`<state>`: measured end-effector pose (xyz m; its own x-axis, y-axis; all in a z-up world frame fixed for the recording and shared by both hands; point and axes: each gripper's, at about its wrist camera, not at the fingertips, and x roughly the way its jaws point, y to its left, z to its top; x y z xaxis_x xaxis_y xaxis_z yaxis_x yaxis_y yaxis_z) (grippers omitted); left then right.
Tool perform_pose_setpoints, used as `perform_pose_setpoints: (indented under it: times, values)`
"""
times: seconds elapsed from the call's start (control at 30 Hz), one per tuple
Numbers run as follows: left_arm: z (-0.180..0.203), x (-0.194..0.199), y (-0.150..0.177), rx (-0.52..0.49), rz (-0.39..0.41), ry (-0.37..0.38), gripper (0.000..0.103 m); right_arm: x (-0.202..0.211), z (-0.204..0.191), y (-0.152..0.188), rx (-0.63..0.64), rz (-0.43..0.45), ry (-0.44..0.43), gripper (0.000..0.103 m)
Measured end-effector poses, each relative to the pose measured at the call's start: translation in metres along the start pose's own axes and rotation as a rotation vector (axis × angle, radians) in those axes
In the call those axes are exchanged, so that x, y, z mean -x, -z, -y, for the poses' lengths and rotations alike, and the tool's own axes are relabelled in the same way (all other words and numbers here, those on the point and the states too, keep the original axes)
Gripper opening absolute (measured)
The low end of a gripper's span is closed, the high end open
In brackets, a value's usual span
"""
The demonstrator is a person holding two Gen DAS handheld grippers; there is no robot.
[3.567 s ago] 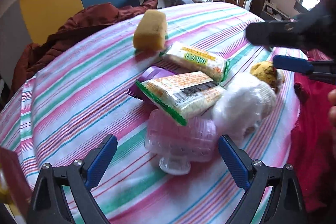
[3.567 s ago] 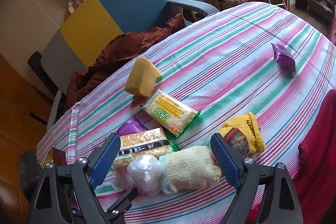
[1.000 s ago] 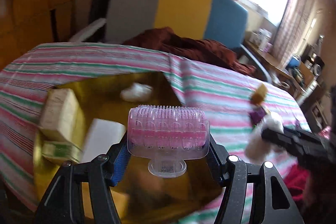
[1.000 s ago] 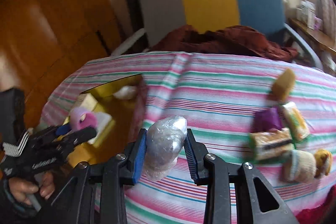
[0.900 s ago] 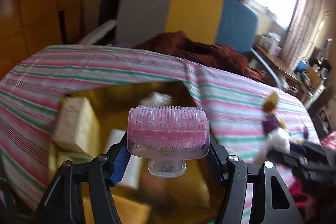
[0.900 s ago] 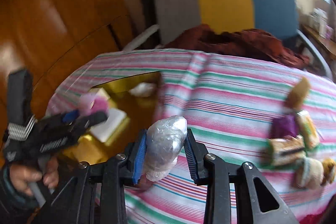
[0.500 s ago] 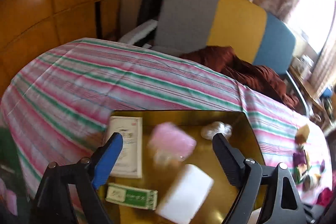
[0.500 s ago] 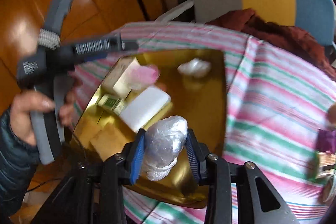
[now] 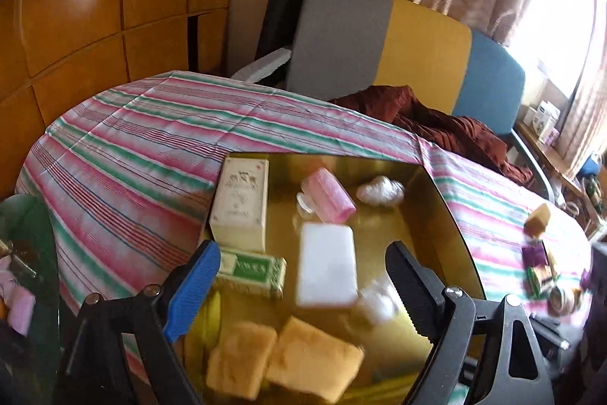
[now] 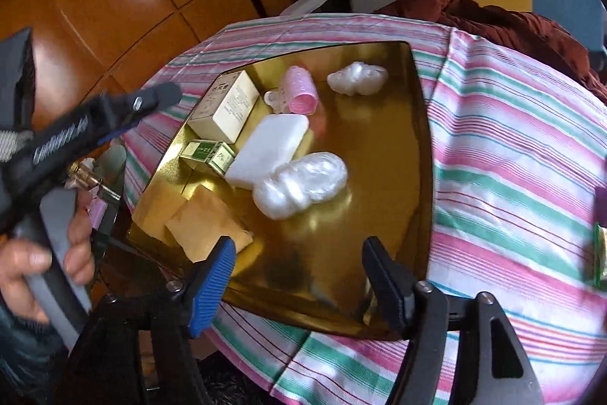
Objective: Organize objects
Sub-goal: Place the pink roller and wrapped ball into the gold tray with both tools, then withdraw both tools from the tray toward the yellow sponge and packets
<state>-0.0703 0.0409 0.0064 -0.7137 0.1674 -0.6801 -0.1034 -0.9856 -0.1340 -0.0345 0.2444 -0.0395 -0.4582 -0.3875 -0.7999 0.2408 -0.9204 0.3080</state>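
Note:
A gold tray [image 9: 436, 215] [image 10: 379, 234] sits on the striped tablecloth. On it lie a pink hair roller [image 9: 328, 194] [image 10: 299, 93], a clear plastic-wrapped bundle [image 10: 299, 185] [image 9: 375, 298], a second white bundle [image 10: 356, 78], a cream box [image 9: 241, 204], a green box [image 9: 252, 268], a white block [image 9: 326, 264] and yellow sponges [image 9: 284, 363]. My left gripper [image 9: 303, 291] hovers open above the tray's near side with nothing in it. My right gripper [image 10: 297, 283] is opening above the tray's near edge, nothing between its fingers; the bundle lies free ahead of it.
Several small items [image 9: 538, 253] lie on the tablecloth at the far right. A grey, yellow and blue chair [image 9: 398, 52] with a dark red cloth [image 9: 436, 124] stands behind the table. A green bin [image 9: 26, 253] stands at the left. A hand [image 10: 38, 253] holds the left gripper's handle.
The left gripper opened and the pink roller dropped onto the tray. The right gripper came over the tray and let go of the plastic-wrapped bundle, which now lies there.

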Motion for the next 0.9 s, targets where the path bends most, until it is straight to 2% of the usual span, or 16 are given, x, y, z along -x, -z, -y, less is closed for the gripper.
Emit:
perform_pose_setpoints:
  times: [0.1,0.37,0.9]
  values:
    - [0.013,0.007,0.01,-0.037,0.011,-0.004,0.091,0.007,0.001,0.002,-0.005,0.036,0.048,0.084]
    - [0.026,0.018,0.026,-0.069,0.014,-0.012,0.092,0.031,0.008,0.005,0.005,0.148,0.17,0.089]
    - [0.04,0.021,0.041,-0.108,-0.01,0.006,0.094,0.042,0.019,0.01,-0.016,0.168,0.225,0.089]
